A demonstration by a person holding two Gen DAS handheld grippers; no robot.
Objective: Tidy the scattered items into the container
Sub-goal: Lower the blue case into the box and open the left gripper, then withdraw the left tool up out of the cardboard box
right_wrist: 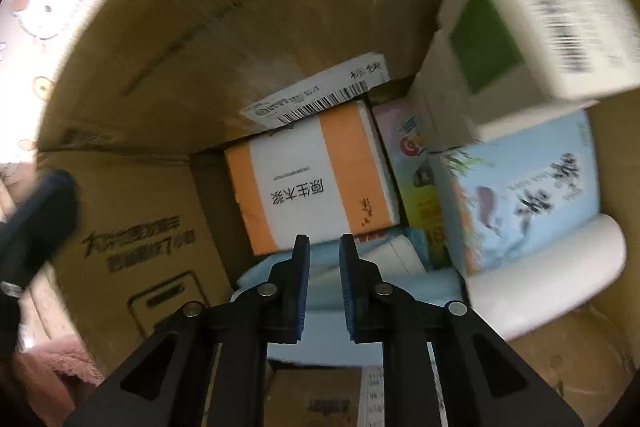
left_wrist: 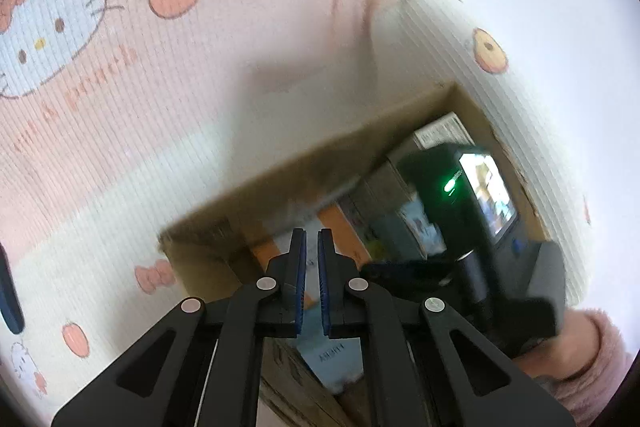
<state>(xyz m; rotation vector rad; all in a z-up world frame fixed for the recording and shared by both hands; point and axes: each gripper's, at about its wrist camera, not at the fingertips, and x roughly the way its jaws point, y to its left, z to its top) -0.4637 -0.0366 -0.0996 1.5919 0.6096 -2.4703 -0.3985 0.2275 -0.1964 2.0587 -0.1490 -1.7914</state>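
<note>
Pink cartoon-print bedding (left_wrist: 200, 75) lies all round a brown cardboard box (left_wrist: 280, 163), the container for this tidy-up. Both sets of tongs hang over its open mouth, pointing steeply down. The left tongs (left_wrist: 312, 243) are narrowed to a slit with nothing between the pads; the right tongs (right_wrist: 324, 247) likewise stand closed and empty. Just beyond the right tips, toward twelve o'clock, an orange-and-white tissue pack (right_wrist: 316, 179) lies on the box floor; at two o'clock a blue tissue pack (right_wrist: 520, 187) leans under a white carton (right_wrist: 532, 15). By my reading, a drop-off is finished. Next: lift both tongs clear of the box walls and seek any item outside.
</note>
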